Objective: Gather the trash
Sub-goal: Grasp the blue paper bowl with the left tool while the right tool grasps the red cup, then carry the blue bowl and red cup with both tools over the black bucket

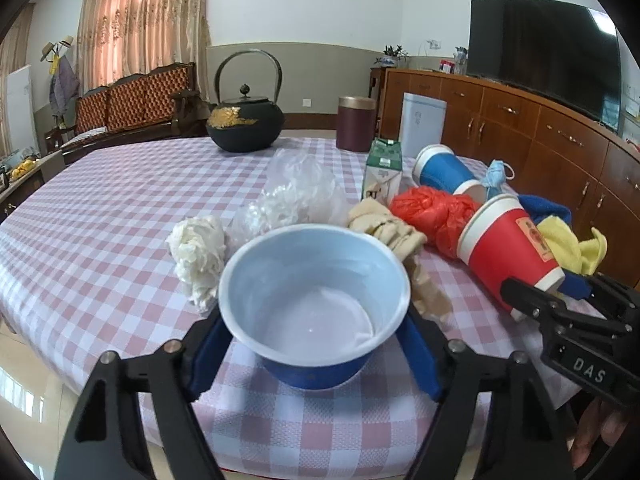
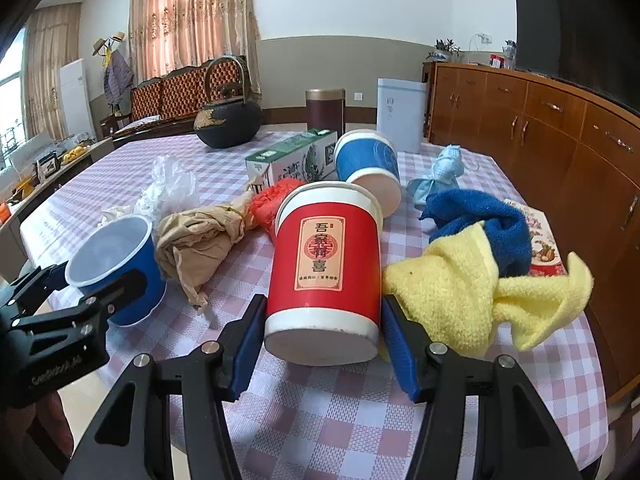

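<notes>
A blue bowl [image 1: 312,280] with a white inside stands upright near the table's front edge. My left gripper [image 1: 314,318] is shut on it, one blue pad against each side. To its right a red paper cup [image 2: 324,240] lies tilted with its base toward me, and my right gripper [image 2: 324,304] is shut on its lower end. Around them lie a white tissue wad [image 1: 198,256], a clear plastic bag [image 1: 296,188], crumpled brown paper [image 2: 196,240], a red plastic bag [image 2: 272,200], a green carton [image 2: 296,156], a tipped blue cup [image 2: 368,160] and a light blue face mask [image 2: 440,172].
A yellow cloth [image 2: 460,292] and a blue cloth [image 2: 480,216] sit right of the red cup. At the far side of the checked table [image 1: 120,208] stand a black teapot [image 1: 244,120], a maroon canister [image 1: 356,124] and a white tin [image 1: 422,124]. A wooden sideboard [image 2: 560,140] runs along the right.
</notes>
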Available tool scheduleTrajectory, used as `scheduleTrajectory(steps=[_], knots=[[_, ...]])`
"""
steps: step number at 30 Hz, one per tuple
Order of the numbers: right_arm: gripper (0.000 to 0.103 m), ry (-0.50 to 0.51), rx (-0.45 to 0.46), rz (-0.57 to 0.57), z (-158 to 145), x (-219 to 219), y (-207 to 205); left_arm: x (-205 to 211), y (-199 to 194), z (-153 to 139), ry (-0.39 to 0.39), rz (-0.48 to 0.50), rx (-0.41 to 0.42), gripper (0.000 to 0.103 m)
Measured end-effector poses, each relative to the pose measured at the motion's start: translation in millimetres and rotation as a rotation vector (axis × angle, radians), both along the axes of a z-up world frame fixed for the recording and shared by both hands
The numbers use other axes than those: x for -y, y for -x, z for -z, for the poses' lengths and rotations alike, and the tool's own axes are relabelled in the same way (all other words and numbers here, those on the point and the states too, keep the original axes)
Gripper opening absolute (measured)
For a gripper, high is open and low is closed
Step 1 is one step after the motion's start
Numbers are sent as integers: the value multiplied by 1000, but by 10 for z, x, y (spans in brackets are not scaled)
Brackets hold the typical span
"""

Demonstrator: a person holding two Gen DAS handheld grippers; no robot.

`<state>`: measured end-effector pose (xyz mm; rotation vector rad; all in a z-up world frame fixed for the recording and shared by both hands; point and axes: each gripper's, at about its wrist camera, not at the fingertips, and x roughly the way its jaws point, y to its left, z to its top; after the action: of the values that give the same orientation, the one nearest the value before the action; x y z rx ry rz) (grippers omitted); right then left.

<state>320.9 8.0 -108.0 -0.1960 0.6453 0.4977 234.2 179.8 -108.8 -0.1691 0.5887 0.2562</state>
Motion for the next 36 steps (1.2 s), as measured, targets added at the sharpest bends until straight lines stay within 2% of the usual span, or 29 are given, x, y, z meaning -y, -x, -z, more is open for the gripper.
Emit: scheduleTrajectory(steps=[12, 21, 27, 36], knots=[[59, -41, 77, -15, -309, 88, 316, 212, 263, -408, -40, 23, 58, 78], [59, -59, 104, 42, -502, 383, 470, 399, 438, -572, -52, 55, 76, 78], [59, -60, 123, 111, -585, 800, 669, 689, 468, -659, -54, 121, 94, 78], [59, -41, 127, 276, -629, 1717, 918, 1408, 438, -726, -53, 275, 114, 78]])
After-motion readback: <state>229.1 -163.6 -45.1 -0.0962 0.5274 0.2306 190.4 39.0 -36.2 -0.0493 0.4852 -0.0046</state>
